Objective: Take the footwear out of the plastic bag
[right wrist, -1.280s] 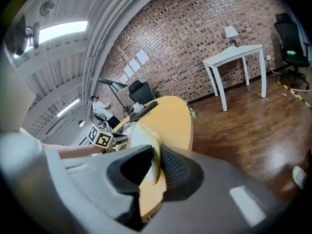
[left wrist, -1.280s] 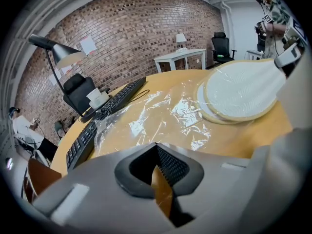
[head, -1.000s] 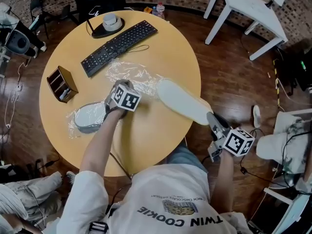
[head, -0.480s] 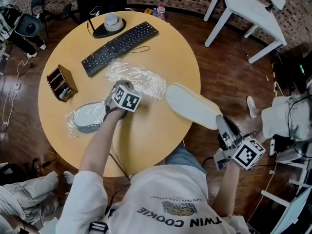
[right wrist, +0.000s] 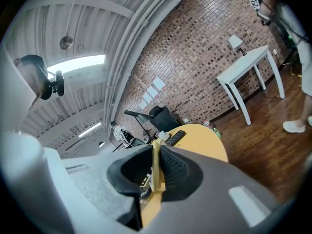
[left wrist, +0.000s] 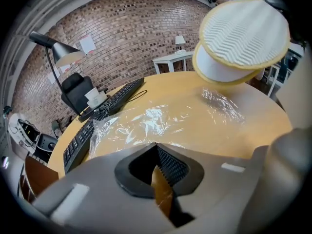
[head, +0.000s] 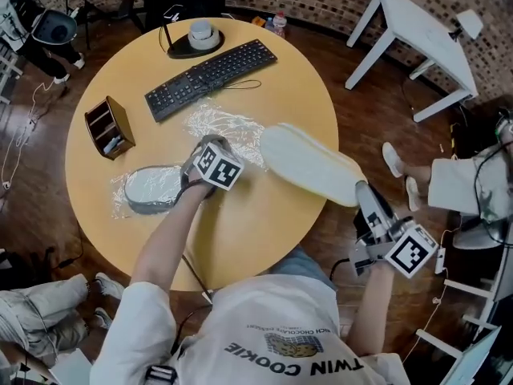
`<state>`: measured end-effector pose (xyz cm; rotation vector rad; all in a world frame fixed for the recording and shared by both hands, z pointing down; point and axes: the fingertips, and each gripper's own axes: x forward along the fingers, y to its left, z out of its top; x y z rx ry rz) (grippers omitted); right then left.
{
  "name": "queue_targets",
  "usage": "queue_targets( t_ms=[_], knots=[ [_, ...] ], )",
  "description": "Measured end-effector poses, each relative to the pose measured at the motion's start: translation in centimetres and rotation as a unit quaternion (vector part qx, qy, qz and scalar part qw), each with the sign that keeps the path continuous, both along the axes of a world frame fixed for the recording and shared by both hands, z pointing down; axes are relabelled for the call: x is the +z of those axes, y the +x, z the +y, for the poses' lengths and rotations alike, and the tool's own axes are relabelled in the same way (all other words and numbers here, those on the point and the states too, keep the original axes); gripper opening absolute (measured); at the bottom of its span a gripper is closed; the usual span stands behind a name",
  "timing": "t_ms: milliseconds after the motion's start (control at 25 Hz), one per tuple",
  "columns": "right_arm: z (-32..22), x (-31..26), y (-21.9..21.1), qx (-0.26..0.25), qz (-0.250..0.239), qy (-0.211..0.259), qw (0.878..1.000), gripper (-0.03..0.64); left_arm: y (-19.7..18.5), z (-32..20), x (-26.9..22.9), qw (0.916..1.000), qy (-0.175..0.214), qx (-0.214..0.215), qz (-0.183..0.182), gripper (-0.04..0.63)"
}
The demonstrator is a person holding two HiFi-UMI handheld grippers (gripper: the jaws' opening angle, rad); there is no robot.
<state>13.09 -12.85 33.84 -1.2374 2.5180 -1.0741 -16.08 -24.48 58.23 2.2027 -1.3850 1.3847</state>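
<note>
A white slipper (head: 309, 163) with a cream rim hangs above the table's right side, and my right gripper (head: 360, 191) is shut on its heel edge. In the right gripper view the cream rim (right wrist: 156, 172) sits pinched between the pads of the right gripper (right wrist: 156, 152). The left gripper view shows its wavy sole (left wrist: 243, 30) at the upper right. The crinkled clear plastic bag (head: 224, 127) lies flat on the table. My left gripper (head: 210, 147) rests on the bag's near end, its jaws closed on the film (left wrist: 157, 147). A grey slipper (head: 152, 189) in clear plastic lies to the left.
A black keyboard (head: 212, 77) and a black lamp base (head: 196, 42) sit at the round table's (head: 264, 223) far side. A wooden pen holder (head: 110, 127) is at the left. A white table (head: 425, 38) and someone's feet (head: 397, 163) are off to the right.
My right gripper has risen with the white slipper, which now hangs higher and free of the bag. The left gripper has stayed on the bag.
</note>
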Motion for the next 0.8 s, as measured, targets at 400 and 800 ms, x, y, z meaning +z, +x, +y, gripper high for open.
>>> queue_targets(
  t_ms=[400,800],
  knots=[
    [-4.4,0.6,-6.3,-0.068,-0.023,-0.003,0.997,0.048,-1.2,0.8,-3.5,0.9953,0.044,-0.051,0.070,0.003],
    [-8.4,2.7,-11.9,-0.116,-0.055,-0.019,0.992,0.048,-5.7,1.5,-7.4,0.9770,0.087,-0.140,0.135,0.003]
  ],
)
